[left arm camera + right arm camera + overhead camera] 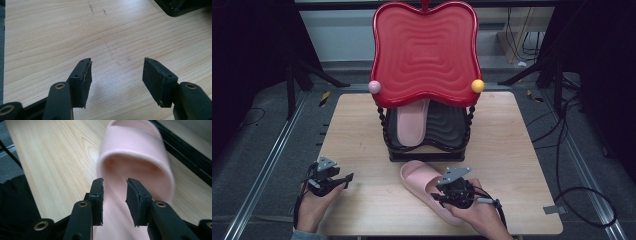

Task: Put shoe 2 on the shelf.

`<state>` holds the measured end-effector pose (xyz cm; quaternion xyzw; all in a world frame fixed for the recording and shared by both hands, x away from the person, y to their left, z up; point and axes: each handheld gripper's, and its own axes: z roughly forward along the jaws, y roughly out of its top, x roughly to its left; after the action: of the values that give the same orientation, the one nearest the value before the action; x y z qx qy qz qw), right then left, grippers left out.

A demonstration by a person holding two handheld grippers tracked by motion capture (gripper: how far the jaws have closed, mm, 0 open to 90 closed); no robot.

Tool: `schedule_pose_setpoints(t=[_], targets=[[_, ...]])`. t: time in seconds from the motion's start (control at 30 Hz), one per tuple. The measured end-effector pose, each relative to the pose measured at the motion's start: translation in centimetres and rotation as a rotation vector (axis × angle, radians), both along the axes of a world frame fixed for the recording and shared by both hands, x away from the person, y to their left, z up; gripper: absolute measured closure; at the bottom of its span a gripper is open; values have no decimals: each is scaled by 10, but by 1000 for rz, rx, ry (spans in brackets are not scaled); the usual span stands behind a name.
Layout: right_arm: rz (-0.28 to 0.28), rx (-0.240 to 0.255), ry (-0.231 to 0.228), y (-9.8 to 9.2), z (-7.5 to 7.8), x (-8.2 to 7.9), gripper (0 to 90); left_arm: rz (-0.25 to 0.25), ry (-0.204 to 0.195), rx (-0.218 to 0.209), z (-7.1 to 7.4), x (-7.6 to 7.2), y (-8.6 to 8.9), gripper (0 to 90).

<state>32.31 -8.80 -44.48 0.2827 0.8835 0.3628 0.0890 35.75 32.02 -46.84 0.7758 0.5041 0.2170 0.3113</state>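
A pink slipper lies on the wooden table just in front of a two-tier rack with a red top tray. My right gripper is over its heel end. In the right gripper view the slipper looks blurred, and my right gripper stands open by a narrow gap above the footbed, pinching nothing. A second pink slipper lies on the rack's black lower shelf. My left gripper rests at the table's front left, open wide over bare wood.
The rack's black base corner shows at the top right of the left gripper view. Pink and yellow knobs mark the red tray's front corners. Black stands and cables lie on the floor around the table.
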Motion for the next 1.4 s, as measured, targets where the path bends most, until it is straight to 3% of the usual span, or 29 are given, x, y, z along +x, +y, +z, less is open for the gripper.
schedule_pose_setpoints(t=[0.3,0.5,0.6,0.97,1.4], targets=[[27,24,22,28,-6,4,712,-3,-3,-2,1,0,0,403],[11,9,17,36,-12,9,827,-2,-3,-6,0,0,0,402],[4,-1,6,36,-10,8,843,-1,-2,-7,1,0,1,402],[-40,121,-38,6,27,-15,846,4,-2,-10,1,-1,2,402],[-116,213,-50,-23,55,-4,847,6,-3,-12,1,-1,3,402]])
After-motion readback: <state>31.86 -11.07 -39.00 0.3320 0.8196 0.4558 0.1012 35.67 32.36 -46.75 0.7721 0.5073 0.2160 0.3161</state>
